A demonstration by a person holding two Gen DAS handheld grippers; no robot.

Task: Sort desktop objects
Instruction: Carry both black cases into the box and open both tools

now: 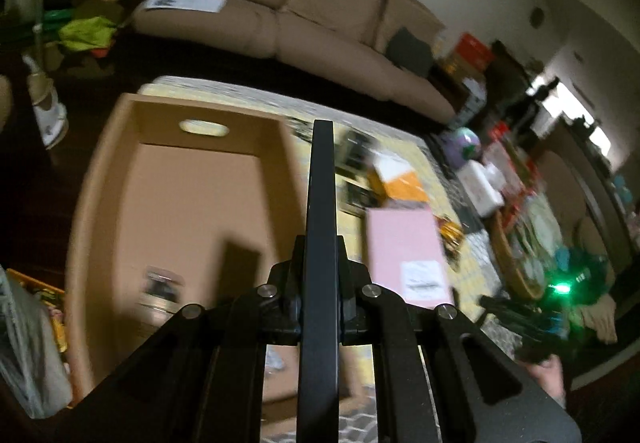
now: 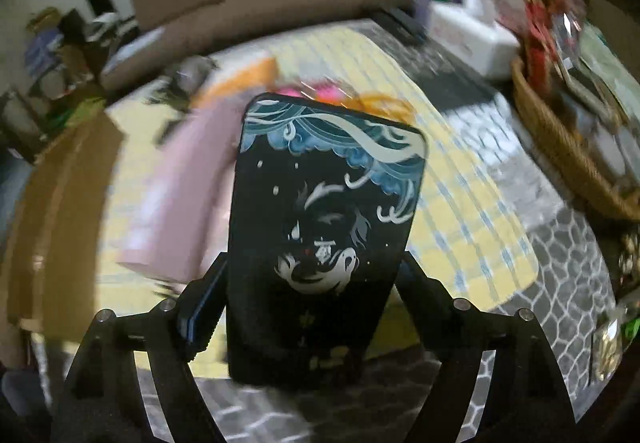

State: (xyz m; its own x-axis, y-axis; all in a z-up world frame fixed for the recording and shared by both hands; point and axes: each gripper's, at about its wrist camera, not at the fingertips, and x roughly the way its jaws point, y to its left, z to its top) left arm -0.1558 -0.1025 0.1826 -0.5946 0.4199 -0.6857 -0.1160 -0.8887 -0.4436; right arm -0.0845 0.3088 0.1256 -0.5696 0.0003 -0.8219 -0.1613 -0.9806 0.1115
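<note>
Yellow-checked worktop [image 2: 460,179] | left tongs [image 1: 322,179] pressed together, empty | right tongs [image 2: 316,283] clamped on patterned phone case [image 2: 324,211]

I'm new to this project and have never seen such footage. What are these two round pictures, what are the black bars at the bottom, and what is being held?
No robot here: a person carries a two-finger gripper in each hand, and each round picture comes from a fisheye camera on one gripper, looking along its fingers. The left gripper is shut on a thin flat black slab, seen edge-on above an open brown cardboard box. The right gripper grips a black phone case with blue wave artwork by its sides. Below lies a yellow checked cloth with a pink rectangular box, an orange-and-white packet and a woven basket.
</note>
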